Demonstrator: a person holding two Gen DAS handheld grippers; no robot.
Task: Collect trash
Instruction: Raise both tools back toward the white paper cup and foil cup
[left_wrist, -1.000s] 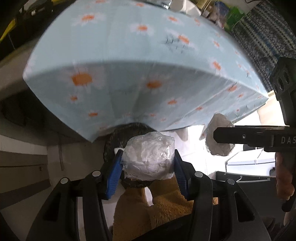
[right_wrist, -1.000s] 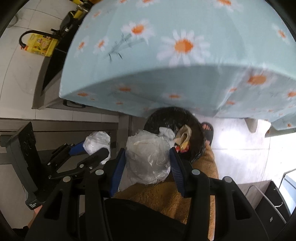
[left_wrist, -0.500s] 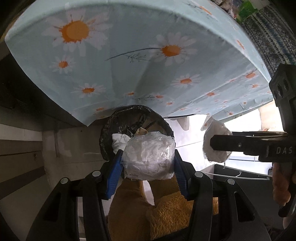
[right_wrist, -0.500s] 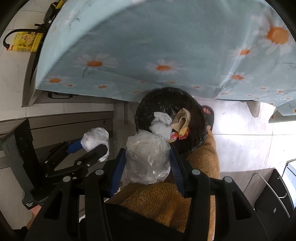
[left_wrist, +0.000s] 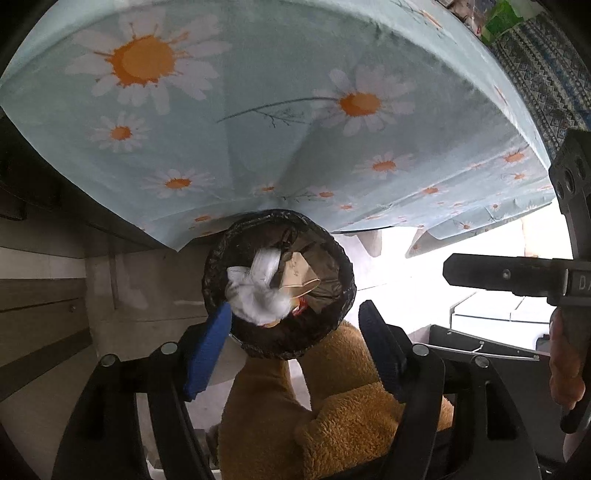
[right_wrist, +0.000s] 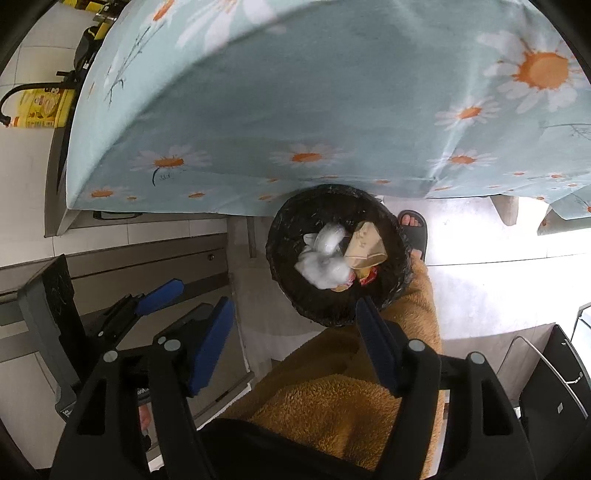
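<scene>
With both jaws just spread and nothing held between them, the white bags (right_wrist: 325, 258) are seen inside the bin (right_wrist: 291, 295), at twelve o'clock below both grippers.

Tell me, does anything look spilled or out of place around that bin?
Nothing stands out. The white plastic wads and brown paper lie inside the black bin; nothing shows on the floor beside it.
</scene>
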